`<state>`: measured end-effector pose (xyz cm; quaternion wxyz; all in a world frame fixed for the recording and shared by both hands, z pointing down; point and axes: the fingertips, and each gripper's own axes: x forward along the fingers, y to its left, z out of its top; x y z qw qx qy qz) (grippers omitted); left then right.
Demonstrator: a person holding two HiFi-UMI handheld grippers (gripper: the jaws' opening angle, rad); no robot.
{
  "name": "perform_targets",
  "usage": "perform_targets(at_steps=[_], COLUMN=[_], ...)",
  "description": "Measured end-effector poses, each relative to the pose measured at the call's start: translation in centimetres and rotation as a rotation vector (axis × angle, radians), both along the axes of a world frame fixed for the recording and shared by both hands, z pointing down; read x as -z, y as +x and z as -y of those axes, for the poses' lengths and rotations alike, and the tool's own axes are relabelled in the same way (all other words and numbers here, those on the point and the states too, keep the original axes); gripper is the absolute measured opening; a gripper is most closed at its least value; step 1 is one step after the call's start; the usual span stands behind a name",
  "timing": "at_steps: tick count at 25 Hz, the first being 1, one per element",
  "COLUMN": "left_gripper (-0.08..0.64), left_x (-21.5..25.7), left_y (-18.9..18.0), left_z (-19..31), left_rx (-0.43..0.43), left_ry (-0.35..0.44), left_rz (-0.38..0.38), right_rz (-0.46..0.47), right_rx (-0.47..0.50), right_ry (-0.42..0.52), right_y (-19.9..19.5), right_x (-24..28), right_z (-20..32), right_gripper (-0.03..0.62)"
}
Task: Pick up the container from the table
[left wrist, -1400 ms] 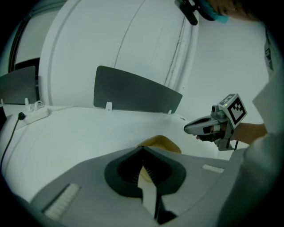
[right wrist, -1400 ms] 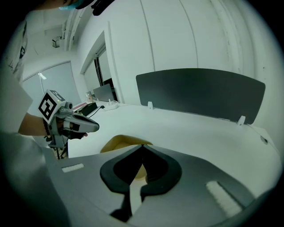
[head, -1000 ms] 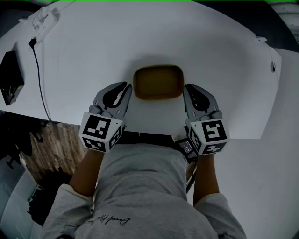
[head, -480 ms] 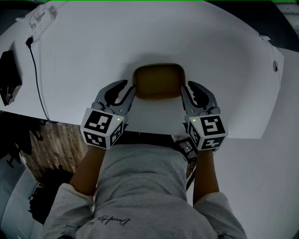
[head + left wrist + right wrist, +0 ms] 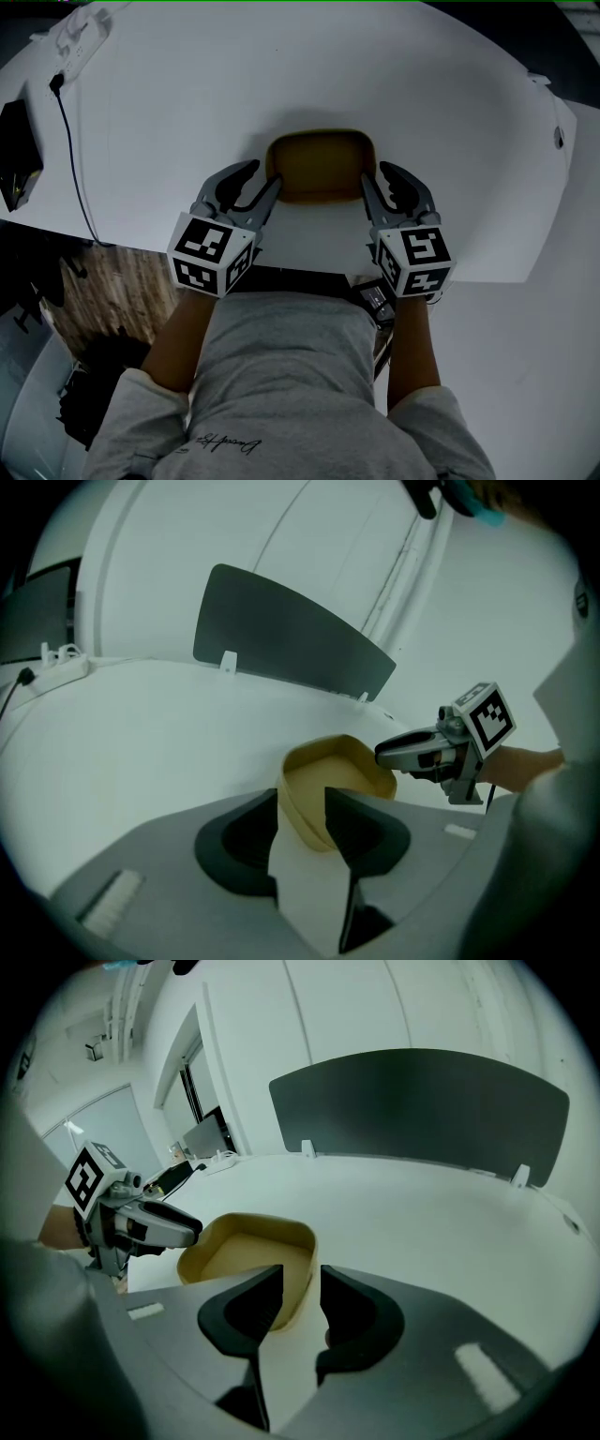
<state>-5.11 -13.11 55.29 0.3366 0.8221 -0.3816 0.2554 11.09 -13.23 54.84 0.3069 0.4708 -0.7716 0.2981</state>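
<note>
**A:** Where is the container?

**B:** The tan container [image 5: 319, 164] rests on the white table [image 5: 169, 94], open side up and close to the table's near edge. It lies directly between the two tongs.

**A:** How do the tongs stand to it?

**B:** The left tongs [image 5: 262, 180] are at its left short end and the right tongs [image 5: 377, 176] at its right short end. Both slope down toward it.

**A:** Are they spread or pinching?

**B:** Both are spread, and their jaws have just been opening. In the left gripper view the container's end wall stands in the gap, with one jaw outside it and the other over the hollow. The right gripper view shows the same at the opposite end. Neither pair presses on the wall.

**A:** Is it off the table?

**B:** No, its bottom sits flat on the table.
</note>
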Motion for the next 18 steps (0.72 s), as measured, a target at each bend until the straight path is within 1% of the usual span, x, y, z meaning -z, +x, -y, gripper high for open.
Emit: perform_targets(at_steps=[10, 15, 18], left_gripper=[0.167, 0.156, 0.141], left_x=[-1.3, -1.7, -1.9], left_y=[0.2, 0.1, 0.2], left_z=[0.4, 0.6, 0.7], left_rx=[0.010, 0.015, 0.015], left_ry=[-0.037, -0.040, -0.049], left_rz=[0.004, 0.012, 0.011], right_rz=[0.007, 0.002, -0.002], right_rx=[0.003, -0.001, -0.001], right_ry=[-0.027, -0.043, -0.051], right_y=[-0.4, -0.4, -0.3], right_x=[-1.1, -1.7, -1.9], right_z=[0.5, 0.6, 0.6], right_gripper=[0.144, 0.143, 0.128])
